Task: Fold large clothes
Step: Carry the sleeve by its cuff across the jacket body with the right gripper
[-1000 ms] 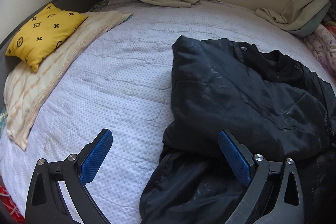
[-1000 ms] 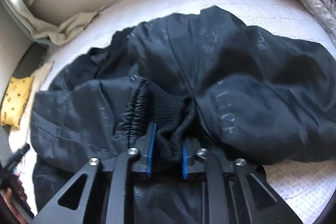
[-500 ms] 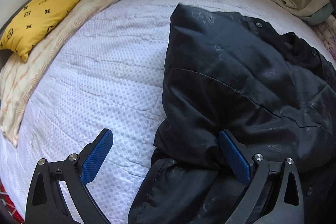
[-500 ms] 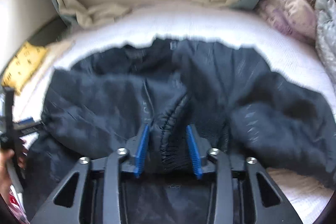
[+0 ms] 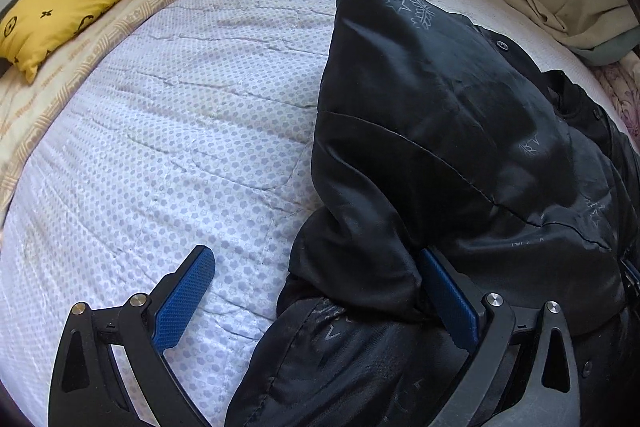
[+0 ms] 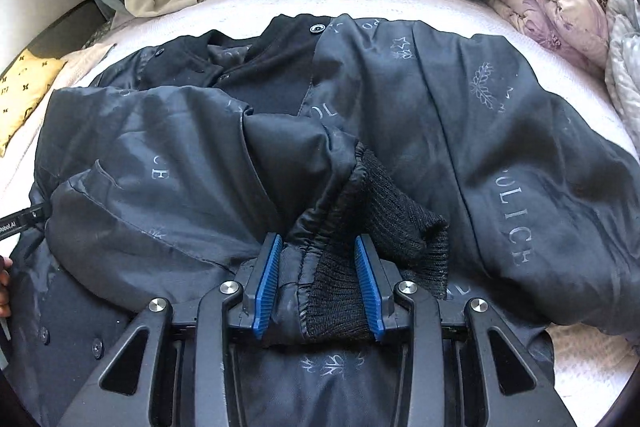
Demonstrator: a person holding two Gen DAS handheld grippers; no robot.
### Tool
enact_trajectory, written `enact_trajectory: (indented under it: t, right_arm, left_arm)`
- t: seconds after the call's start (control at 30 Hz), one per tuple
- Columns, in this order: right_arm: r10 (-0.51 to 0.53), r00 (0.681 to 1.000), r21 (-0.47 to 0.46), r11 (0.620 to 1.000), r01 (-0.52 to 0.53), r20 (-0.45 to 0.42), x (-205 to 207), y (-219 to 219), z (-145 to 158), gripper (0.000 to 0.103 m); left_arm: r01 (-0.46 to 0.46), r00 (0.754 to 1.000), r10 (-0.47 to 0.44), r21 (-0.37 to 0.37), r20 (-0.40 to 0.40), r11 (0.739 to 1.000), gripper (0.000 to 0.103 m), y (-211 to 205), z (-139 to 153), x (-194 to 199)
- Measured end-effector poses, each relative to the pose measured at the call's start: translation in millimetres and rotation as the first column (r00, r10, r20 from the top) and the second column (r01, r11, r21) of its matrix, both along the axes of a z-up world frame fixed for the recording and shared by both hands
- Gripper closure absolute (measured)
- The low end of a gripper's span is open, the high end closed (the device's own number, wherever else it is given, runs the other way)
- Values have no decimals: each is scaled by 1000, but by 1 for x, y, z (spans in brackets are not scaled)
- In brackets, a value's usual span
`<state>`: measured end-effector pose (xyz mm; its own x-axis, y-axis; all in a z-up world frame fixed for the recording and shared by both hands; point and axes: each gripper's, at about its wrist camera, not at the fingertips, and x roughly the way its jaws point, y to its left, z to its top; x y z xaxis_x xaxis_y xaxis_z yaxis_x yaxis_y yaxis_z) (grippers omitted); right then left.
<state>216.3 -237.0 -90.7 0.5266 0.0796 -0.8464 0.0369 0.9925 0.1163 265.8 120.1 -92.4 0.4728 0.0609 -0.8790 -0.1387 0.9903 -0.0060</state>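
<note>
On the bed point(image 5: 168, 131), the jacket point(image 6: 460, 131) lies half folded; the right tongs point(image 6: 318, 281), just loosened around its cuff point(image 6: 384, 211), should withdraw straight, while the left tongs point(image 5: 316, 301) gape empty.

Left hand-held gripper point(image 5: 316, 287) gapes wide; right hand-held gripper point(image 6: 318, 259) just loosened

Black jacket point(image 6: 460, 131) lies crumpled, sleeves folded inward.

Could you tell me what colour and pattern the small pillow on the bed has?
The pillow is yellow with black monogram-style motifs, clearest in the left wrist view.
</note>
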Motion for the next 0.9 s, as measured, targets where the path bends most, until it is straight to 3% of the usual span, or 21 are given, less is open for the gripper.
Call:
enact_trajectory:
  t: [0.1, 0.17, 0.23, 0.43, 0.63, 0.73, 0.9]
  right_arm:
    - [-4, 1000, 54, 999, 5, -11, 3, -3, 3, 66]
    - [-2, 1000, 124, 992, 5, -26, 1, -11, 13, 51]
    - [-3, 1000, 201, 980, 7, -20, -4, -18, 26, 43]
    - [-134, 991, 285, 950, 124, 17, -27, -64, 60, 41]
    - [-329, 943, 425, 847, 318, -49, -59, -128, 60, 41]
    - [-394, 916, 504, 778, 375, -72, -78, -153, 63, 39]
    - [-537, 842, 551, 685, 477, -61, -119, -199, 75, 37]
  left_arm:
    - [0, 1000, 0, 3, -7, 1000, 0, 2, 9, -1]
    - [20, 1000, -20, 25, 2, 999, 0, -2, 22, -6]
    - [50, 998, -52, 50, 22, 997, 0, -4, 35, -13]
    - [91, 994, -94, 67, 48, 994, 1, -7, 52, -34]
    - [128, 989, -129, 24, 69, 992, 1, -22, 62, -46]
    - [162, 981, -161, 0, 109, 987, 1, -36, 76, -60]
    - [215, 962, -206, -36, 177, 976, 1, -56, 100, -84]
